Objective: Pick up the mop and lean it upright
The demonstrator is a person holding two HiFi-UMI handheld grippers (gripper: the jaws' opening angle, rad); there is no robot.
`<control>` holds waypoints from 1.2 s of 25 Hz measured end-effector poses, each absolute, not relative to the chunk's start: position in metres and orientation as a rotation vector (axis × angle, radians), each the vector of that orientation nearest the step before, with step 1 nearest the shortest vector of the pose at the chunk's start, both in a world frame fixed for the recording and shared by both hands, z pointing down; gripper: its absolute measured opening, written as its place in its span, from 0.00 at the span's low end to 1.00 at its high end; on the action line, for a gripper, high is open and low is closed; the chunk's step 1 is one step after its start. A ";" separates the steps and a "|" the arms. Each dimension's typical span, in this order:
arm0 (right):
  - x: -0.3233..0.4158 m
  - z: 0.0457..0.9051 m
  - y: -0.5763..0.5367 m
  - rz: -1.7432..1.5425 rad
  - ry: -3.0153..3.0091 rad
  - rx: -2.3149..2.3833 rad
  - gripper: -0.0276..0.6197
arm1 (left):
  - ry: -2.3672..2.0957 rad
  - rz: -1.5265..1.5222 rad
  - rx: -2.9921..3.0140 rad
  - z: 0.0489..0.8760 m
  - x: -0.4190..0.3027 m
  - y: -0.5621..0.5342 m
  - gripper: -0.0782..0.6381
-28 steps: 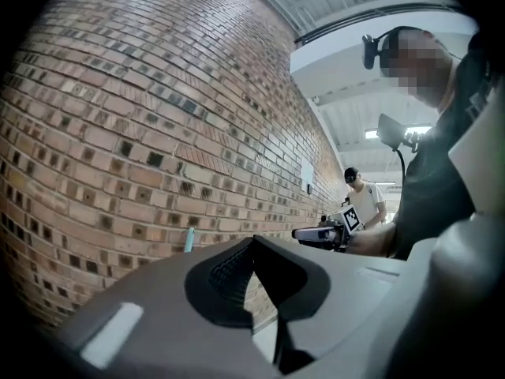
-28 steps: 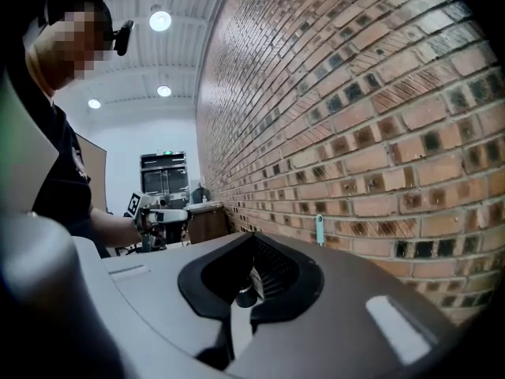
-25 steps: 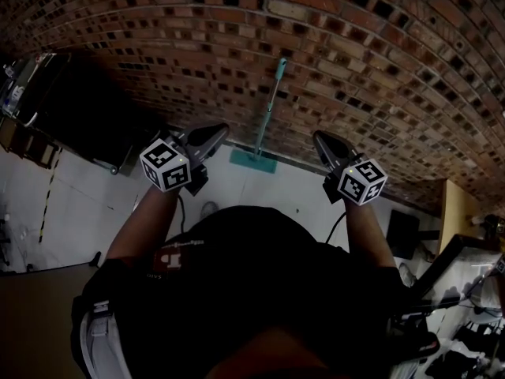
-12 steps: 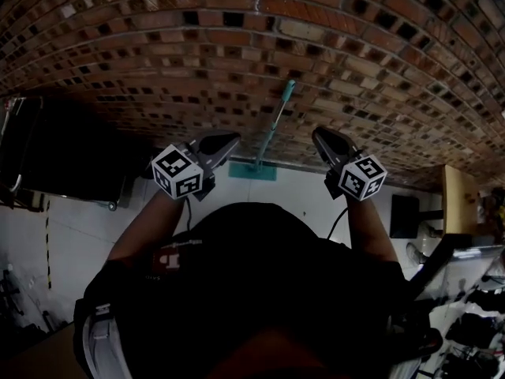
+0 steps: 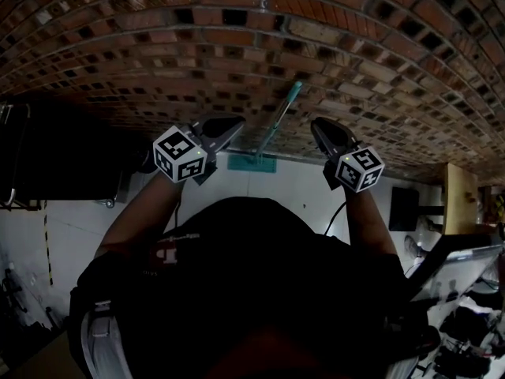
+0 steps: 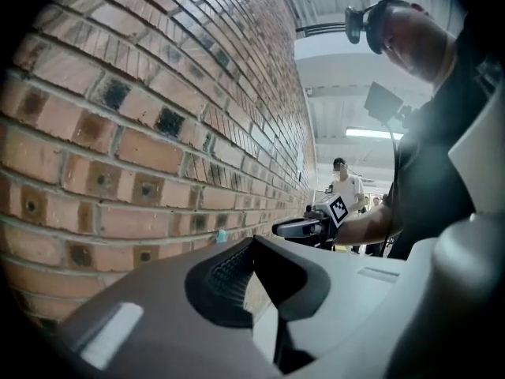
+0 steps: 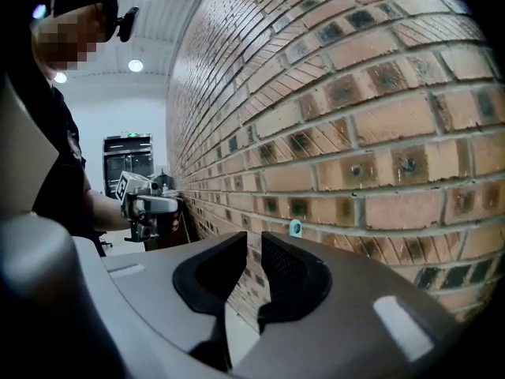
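Little seems left: the mop (image 5: 278, 121) already leans upright against the wall (image 5: 237, 38), the left gripper (image 5: 235, 124) closed on nothing, the right gripper (image 5: 317, 126) just opening, empty.

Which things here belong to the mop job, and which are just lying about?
Job: mop, leaning on the brick wall; left gripper, fingers shut; right gripper, fingers have just been opening, nothing between them.
Lying about: dark cabinet at left; wooden table at right.
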State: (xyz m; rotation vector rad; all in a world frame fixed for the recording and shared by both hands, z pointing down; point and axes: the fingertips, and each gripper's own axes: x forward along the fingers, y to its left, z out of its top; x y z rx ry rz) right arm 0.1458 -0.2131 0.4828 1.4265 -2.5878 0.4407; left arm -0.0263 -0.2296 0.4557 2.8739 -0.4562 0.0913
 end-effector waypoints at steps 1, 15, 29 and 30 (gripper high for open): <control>0.150 0.485 -0.217 0.442 -2.597 1.412 0.15 | -0.474 0.097 2.870 0.457 -0.019 -0.233 0.11; 0.174 0.498 -0.252 0.411 -2.665 1.237 0.16 | -0.608 0.150 2.818 0.473 0.041 -0.241 0.11; 0.158 0.525 -0.280 0.412 -2.587 1.267 0.19 | -0.571 0.258 2.763 0.526 0.047 -0.259 0.11; 0.157 0.529 -0.283 0.418 -2.582 1.268 0.19 | -0.564 0.267 2.761 0.531 0.049 -0.261 0.11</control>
